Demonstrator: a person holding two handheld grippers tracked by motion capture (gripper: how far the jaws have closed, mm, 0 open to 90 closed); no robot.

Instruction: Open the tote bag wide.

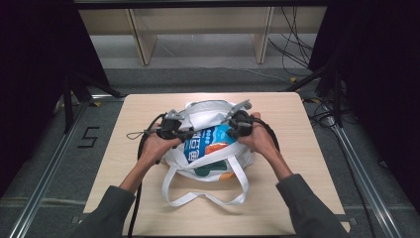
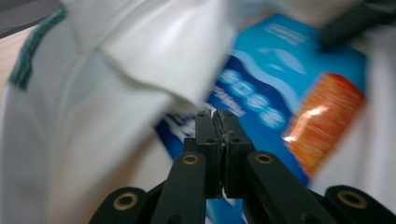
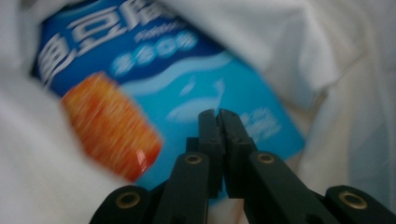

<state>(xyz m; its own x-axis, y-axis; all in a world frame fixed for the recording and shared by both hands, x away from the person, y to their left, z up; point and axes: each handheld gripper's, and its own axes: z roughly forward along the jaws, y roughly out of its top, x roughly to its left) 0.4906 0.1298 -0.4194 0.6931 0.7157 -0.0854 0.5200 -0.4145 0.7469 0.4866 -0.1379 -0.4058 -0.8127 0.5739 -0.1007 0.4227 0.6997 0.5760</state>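
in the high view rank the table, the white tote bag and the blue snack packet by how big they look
1. table, largest.
2. white tote bag, lying on it.
3. blue snack packet, partly hidden in the bag, so the visible part looks smallest.

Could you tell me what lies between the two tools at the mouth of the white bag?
In the high view, a blue snack packet lies between the left tool and right tool, inside the white bag.

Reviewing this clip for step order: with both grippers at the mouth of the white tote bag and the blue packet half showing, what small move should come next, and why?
Probably part the bag mouth wider. The blue snack packet lies partly inside the white tote bag, with cloth folded over its upper edge. The left gripper and right gripper both have their jaws together beside that cloth, so neither clearly grips the packet.
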